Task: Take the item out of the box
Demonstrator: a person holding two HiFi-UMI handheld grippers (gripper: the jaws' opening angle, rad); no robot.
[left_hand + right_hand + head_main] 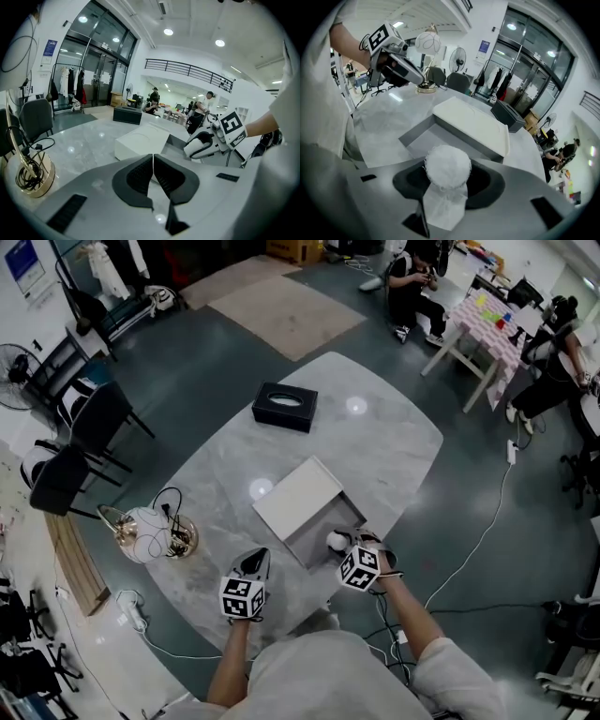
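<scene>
A grey box [314,538] lies open on the marble table, its white lid [298,495] resting across its far half. My right gripper [345,542] is over the box's near right corner, shut on a white fluffy ball [334,541]. In the right gripper view the ball [447,165] sits between the dark pads of the right gripper [447,182], a white paper tail hanging below it, above the box's bare floor [436,140]. My left gripper [257,559] hovers near the box's front left, shut and empty [153,161]. The left gripper view shows the lid [140,139].
A black tissue box [284,407] stands at the table's far side. A gold stand with coiled cables [150,532] sits at the left edge. Chairs [89,423] line the left. People sit at a far table [492,315]. Cables trail on the floor at right.
</scene>
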